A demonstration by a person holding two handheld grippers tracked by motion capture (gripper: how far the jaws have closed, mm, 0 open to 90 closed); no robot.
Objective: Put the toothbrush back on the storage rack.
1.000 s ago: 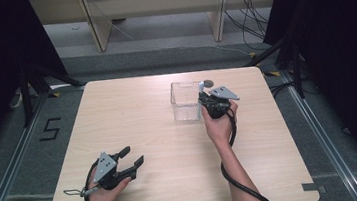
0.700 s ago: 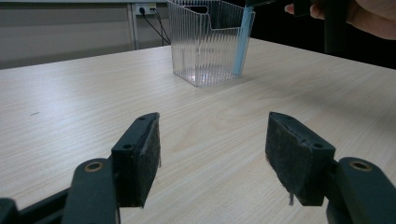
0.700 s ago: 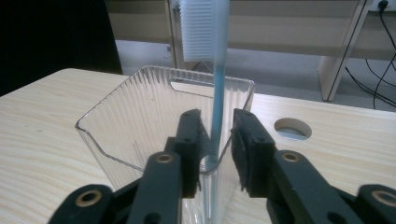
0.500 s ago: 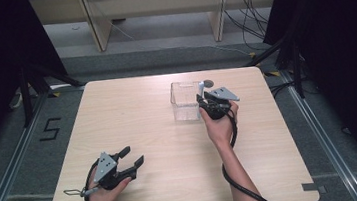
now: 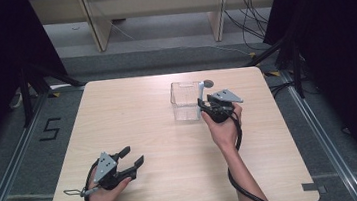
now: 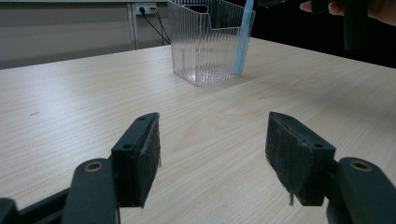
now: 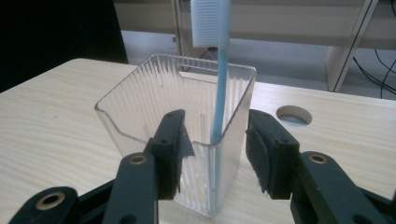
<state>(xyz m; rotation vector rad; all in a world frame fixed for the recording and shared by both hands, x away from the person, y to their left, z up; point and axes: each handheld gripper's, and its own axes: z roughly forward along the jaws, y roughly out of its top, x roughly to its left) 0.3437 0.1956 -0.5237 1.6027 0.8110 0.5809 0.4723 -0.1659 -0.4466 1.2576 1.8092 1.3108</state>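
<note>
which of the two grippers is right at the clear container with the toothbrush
The right gripper, open at the clear container holding the blue toothbrush; the left gripper sits far off, nearer the table's front edge.

On the bench [image 5: 133, 115] the ribbed container [image 5: 186, 101] stands toward the far right part. The toothbrush [image 7: 217, 79] stands upright in the container's near right corner, its head above the rim. The right tool [image 5: 206, 108] sits just before that corner, touching nothing. The left tool [image 5: 132, 158] rests at the near left, well apart. A hole [image 5: 208, 83] in the bench lies just behind the container.
</note>
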